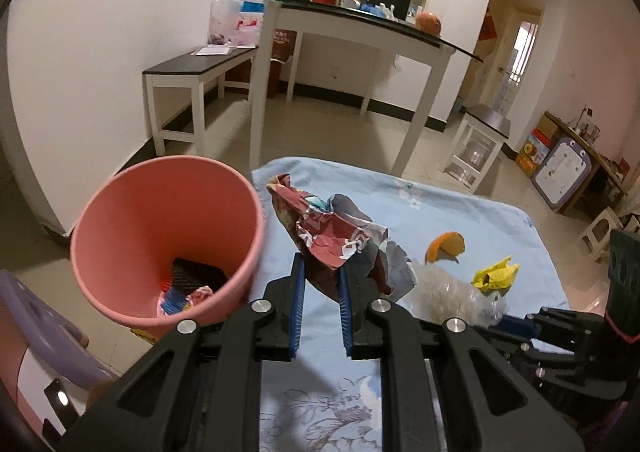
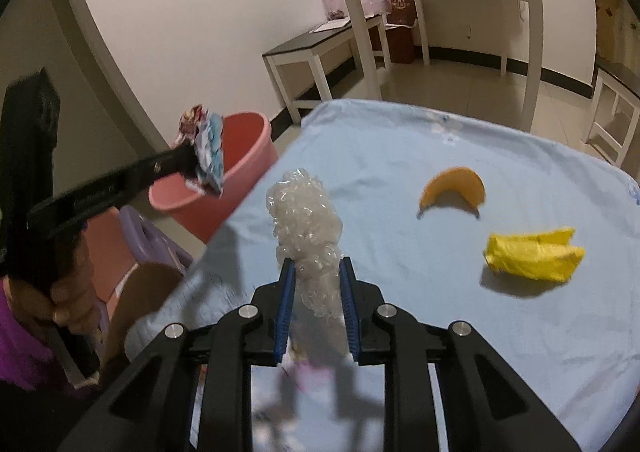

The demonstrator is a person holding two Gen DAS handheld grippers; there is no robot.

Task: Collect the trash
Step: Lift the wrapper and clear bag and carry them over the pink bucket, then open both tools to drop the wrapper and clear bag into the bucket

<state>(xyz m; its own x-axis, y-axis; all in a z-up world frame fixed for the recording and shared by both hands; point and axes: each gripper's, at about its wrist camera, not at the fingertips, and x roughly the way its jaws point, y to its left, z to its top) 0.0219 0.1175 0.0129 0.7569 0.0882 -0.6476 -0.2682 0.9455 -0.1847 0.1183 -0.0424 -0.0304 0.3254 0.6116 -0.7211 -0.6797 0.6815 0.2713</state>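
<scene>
My left gripper is shut on a crumpled printed wrapper and holds it above the table edge, just right of the pink bin. The wrapper and left gripper also show in the right wrist view, over the bin. My right gripper is shut on a crushed clear plastic bottle, which also shows in the left wrist view. An orange peel and a crumpled yellow paper lie on the blue cloth.
The bin holds some trash at its bottom. A purple stool stands left of the bin. A white glass-topped table, a low bench and a small stool stand behind on the tiled floor.
</scene>
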